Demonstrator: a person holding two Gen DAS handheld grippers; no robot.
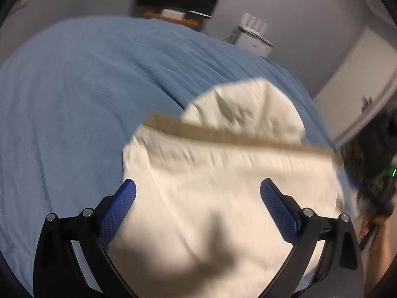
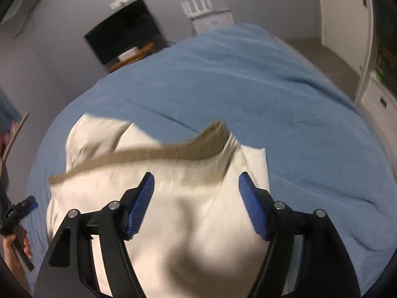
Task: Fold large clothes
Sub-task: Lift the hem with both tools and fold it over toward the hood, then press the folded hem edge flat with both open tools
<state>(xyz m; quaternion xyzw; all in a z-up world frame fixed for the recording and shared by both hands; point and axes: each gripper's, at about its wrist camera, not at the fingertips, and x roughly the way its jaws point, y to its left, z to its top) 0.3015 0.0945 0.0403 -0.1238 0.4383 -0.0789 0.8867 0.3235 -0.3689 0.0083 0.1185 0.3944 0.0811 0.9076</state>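
Two hand-held grippers hang over a cream garment [image 1: 223, 186] spread on a bed covered by a blue fleecy blanket [image 1: 74, 99]. The cloth is soft and rumpled, with a ribbed tan band [image 1: 223, 134] running across it; past that band a rounded, hood-like lobe of the same cream fabric lies flat on the blanket. In the right wrist view the band [image 2: 153, 154] curls up at one end into a raised flap, and motion blur smears its edge.

The left gripper [image 1: 198, 188] has its jaws spread wide, the blue, finely textured pads [image 1: 278, 206] standing clear of the cloth with nothing pinched between them. The right gripper [image 2: 196, 186] is also parted, less widely; its ribbed blue pads [image 2: 253, 206] frame the garment [image 2: 186, 223] without pressing it.

Each view catches the other gripper at its edge, held in a bare hand [image 2: 17, 248]. Beyond the bed stand a dark flat screen [image 2: 121, 32] on a wooden stand and a white box-shaped unit [image 2: 213, 19] against a pale wall.
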